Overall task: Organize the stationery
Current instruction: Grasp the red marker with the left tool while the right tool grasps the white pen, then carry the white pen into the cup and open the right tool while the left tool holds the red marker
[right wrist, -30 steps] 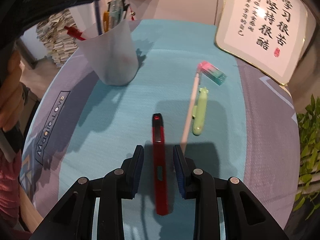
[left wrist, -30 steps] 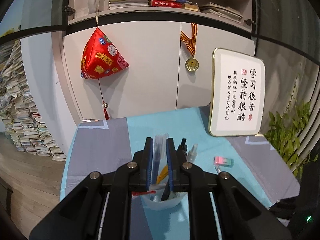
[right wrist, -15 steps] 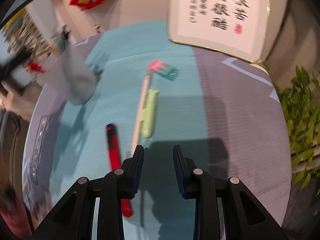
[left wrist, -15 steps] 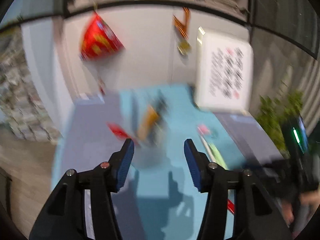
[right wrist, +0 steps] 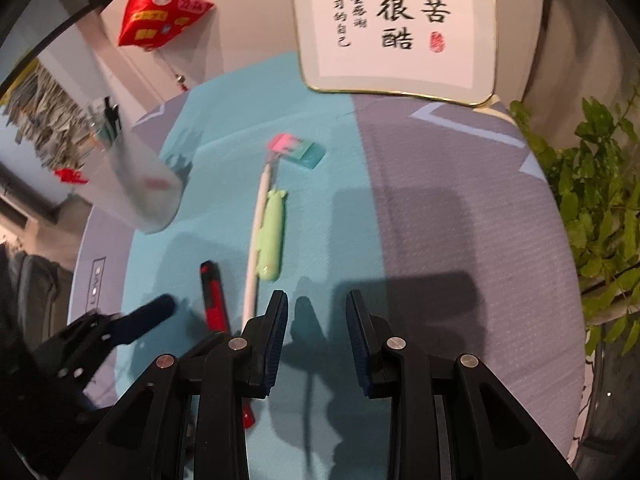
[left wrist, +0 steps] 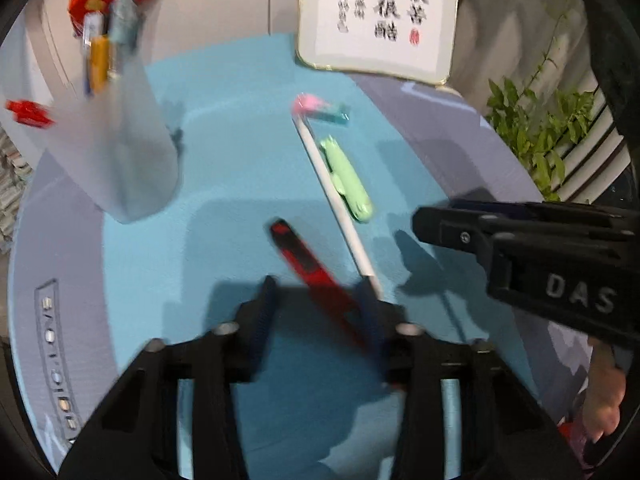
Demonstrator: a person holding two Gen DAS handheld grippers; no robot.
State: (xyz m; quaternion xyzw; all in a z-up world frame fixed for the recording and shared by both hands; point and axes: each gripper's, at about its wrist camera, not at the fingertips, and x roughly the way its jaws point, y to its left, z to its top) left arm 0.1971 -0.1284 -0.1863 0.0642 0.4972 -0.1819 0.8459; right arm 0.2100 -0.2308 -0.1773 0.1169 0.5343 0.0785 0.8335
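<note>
A red and black cutter-like pen (left wrist: 304, 260) lies slantwise on the teal cloth (left wrist: 240, 168). My left gripper (left wrist: 318, 312) straddles its near half with the jaws closing; the pads do not visibly press on it. My right gripper (right wrist: 318, 320) hovers open over bare cloth, with nothing between its fingers, just right of a white pen (right wrist: 256, 240). A green stationery piece (right wrist: 272, 240) lies against that pen, and a pink and teal eraser (right wrist: 298, 148) sits at its far end. The frosted cup (left wrist: 120, 152) at the left holds several pens.
A framed calligraphy board (left wrist: 376, 16) leans at the back of the round table. A leafy plant (right wrist: 600, 184) stands off the right edge. A red hanging ornament (right wrist: 160, 16) and stacked papers (right wrist: 40, 120) are behind the cup.
My left gripper let go of a clear pen in the cup, opened, and swung right and down over the red pen. My right gripper moved right, off that red pen.
</note>
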